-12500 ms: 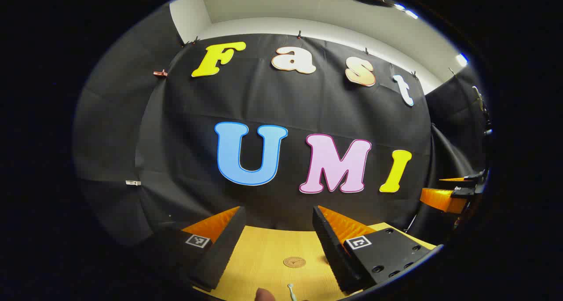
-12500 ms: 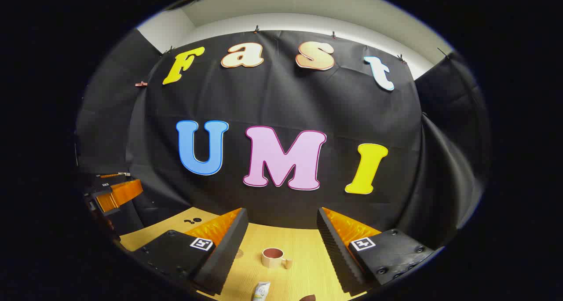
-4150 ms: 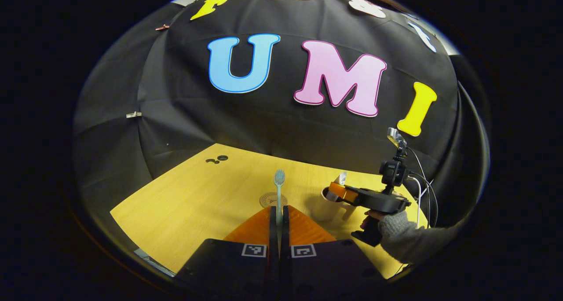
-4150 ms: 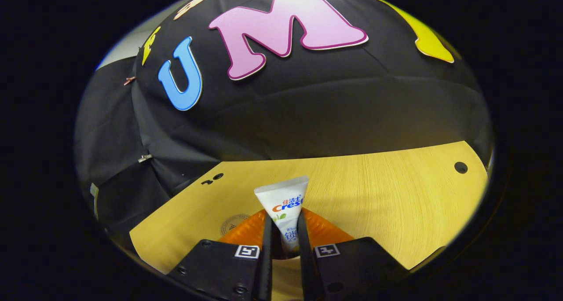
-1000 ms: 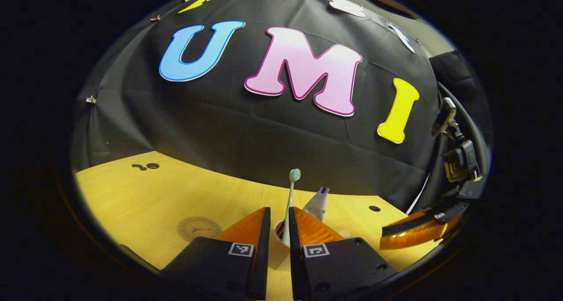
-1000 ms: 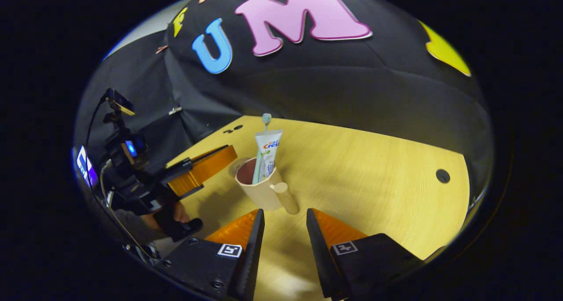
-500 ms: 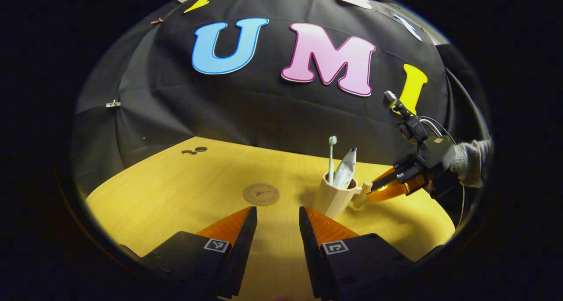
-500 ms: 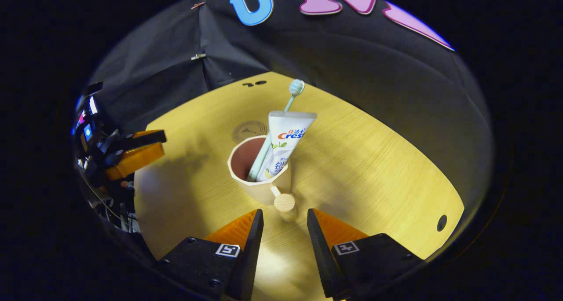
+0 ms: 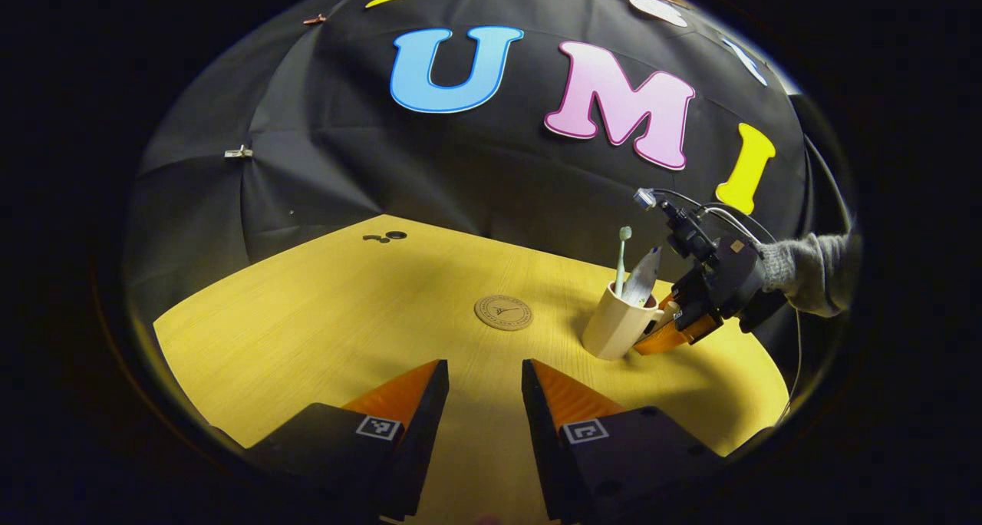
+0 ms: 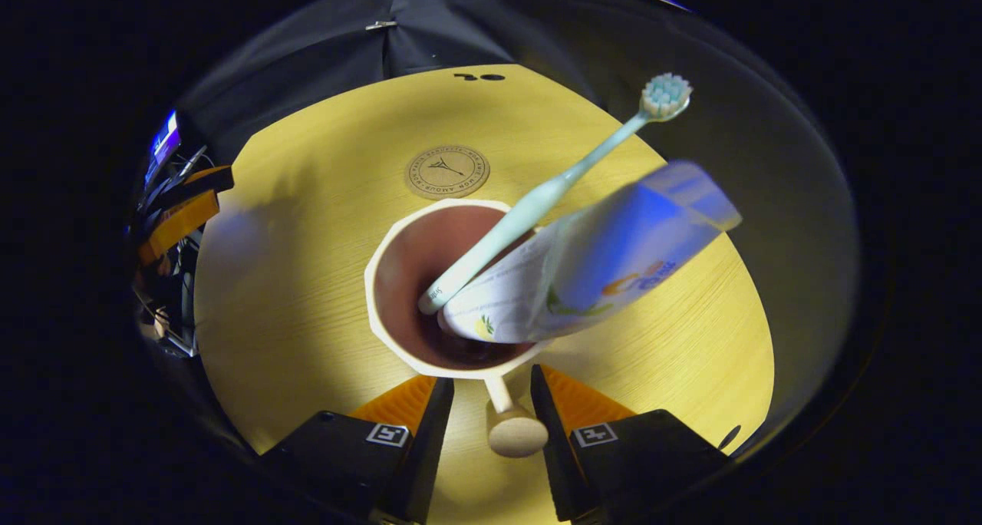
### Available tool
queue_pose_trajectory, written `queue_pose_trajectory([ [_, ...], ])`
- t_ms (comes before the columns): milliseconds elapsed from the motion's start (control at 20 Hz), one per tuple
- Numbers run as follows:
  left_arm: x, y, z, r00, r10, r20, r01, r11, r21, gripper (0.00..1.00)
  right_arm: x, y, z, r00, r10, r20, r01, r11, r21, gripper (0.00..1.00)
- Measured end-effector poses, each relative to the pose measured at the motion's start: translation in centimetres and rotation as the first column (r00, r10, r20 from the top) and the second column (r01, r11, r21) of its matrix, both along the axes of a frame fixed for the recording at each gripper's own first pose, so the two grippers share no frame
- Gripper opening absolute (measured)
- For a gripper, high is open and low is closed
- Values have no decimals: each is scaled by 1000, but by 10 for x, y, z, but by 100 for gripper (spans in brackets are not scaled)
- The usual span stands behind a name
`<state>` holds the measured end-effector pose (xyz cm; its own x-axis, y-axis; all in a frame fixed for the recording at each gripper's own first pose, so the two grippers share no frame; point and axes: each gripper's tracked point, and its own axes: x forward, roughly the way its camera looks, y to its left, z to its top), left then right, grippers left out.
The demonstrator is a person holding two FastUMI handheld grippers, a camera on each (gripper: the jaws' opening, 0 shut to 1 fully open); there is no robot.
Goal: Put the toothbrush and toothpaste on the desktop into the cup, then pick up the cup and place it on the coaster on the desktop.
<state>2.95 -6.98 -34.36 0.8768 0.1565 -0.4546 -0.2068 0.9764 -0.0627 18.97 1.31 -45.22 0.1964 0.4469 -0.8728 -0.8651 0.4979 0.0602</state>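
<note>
Your cup is cream outside with a dark reddish-brown inside and a pale wooden knob handle; the toothbrush in it is pale mint green. The toothpaste tube is white with blue, orange and a little green print. The round tan coaster carries a dark printed emblem, and the bench is yellow wood grain.

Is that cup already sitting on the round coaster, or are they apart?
Apart. In the left gripper view a strip of bare desktop separates the cup from the coaster; the right gripper view shows the same gap beyond the cup's rim.
</note>
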Motion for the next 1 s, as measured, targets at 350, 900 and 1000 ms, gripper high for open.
queue_pose_trajectory([
  [350,-1,20,-4,1000,16,-10,-16,1000,-25,63,5,3,3,1000,-25,-6,25,1000,-14,22],
  [900,1,55,2,1000,-6,-14,6,999,-37,62,13,42,11,988,-150,27,148,986,72,22],
  [1000,3,59,1,1000,-9,-20,9,999,-37,62,10,48,13,984,-179,23,175,979,108,23],
])
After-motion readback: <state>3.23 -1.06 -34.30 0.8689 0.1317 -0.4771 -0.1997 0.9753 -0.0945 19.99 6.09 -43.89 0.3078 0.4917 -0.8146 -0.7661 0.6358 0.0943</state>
